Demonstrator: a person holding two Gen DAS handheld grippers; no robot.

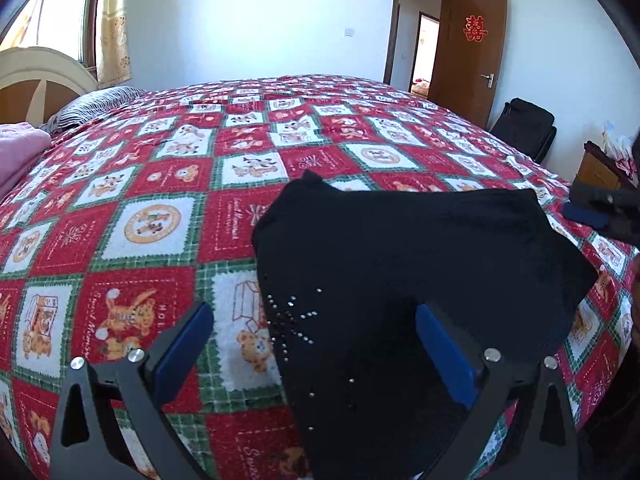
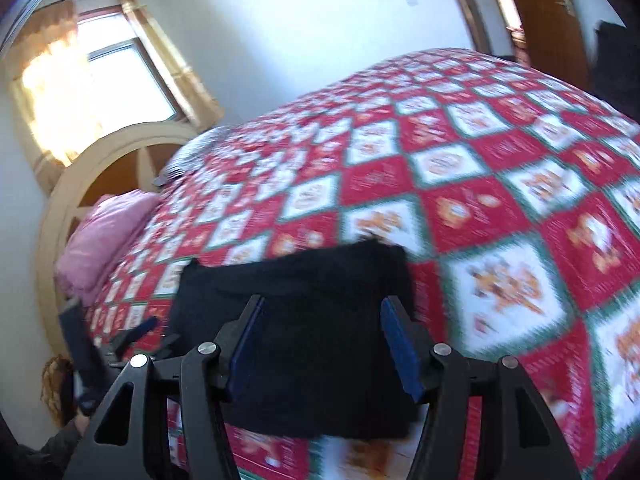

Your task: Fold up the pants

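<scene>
Black pants (image 1: 400, 264) with small rhinestone studs lie folded in a compact bundle on the red, white and green patterned bedspread (image 1: 160, 208). My left gripper (image 1: 314, 314) is open and empty just above the near left part of the pants. In the right wrist view, which is motion-blurred, the pants (image 2: 320, 364) lie between and beyond the fingers of my right gripper (image 2: 322, 306), which is open and empty. The right gripper also shows in the left wrist view (image 1: 600, 210) at the far right edge. The left gripper shows in the right wrist view (image 2: 108, 332) at the lower left.
A pink pillow (image 1: 20, 148) and a striped pillow (image 1: 96, 104) lie at the head of the bed by the cream headboard (image 1: 40, 76). A brown door (image 1: 468, 52) stands open at the back right, with a black bag (image 1: 524, 128) and a wooden cabinet (image 1: 600, 168) beside the bed.
</scene>
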